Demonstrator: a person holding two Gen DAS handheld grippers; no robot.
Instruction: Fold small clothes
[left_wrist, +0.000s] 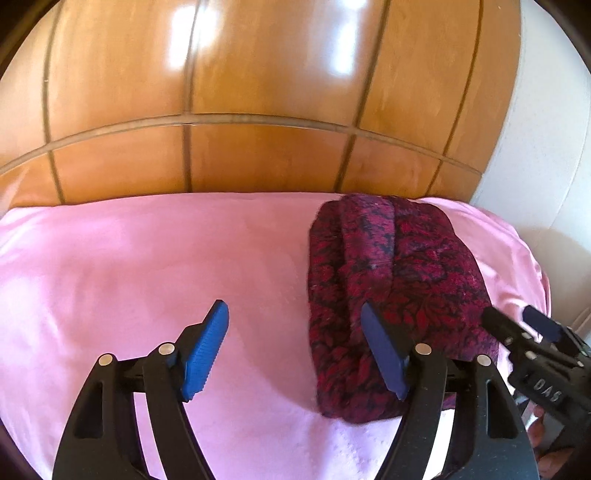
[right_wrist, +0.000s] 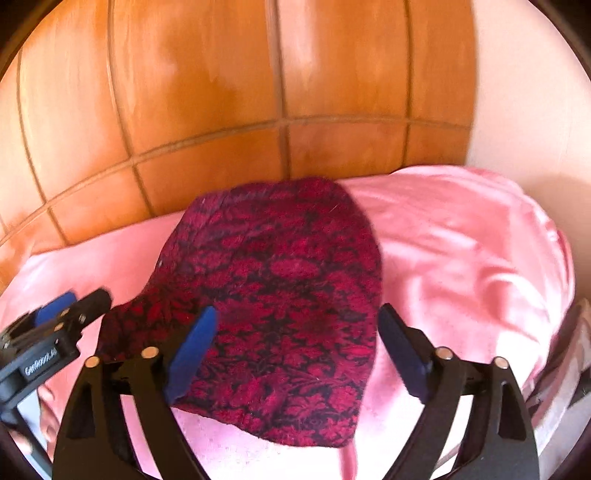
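1. Nearest the lens in the left wrist view, the left gripper (left_wrist: 293, 347) with black arms and blue ribbed pads stands wide with nothing between its jaws; only its right pad (left_wrist: 382, 356) overlaps the garment's left edge in the view, and whether it touches I cannot tell.
2. Over on the other side, the right gripper (right_wrist: 295, 354), of the same black and blue build, also stands wide and empty, hanging above the near part of the garment.
3. That garment, a dark red and black patterned knit piece (left_wrist: 391, 280), lies folded into a compact bundle on the right part of a pink cloth-covered surface (left_wrist: 147, 266), near its far edge.
4. Risk: the bundle looks soft and thick, so its upper layer may spring open now nothing presses it.
5. Risk: a pad dragging across the knit could snag it and undo the fold.
6. Risk: the pink cloth is loose and creased on the right (right_wrist: 480, 251); pinching it along with the garment would shift everything.
7. Around: orange-brown glossy floor tiles (left_wrist: 258, 92) beyond, a pale wall (left_wrist: 546, 147) at right. Nothing blocks access; the two grippers sit close together and could bump.
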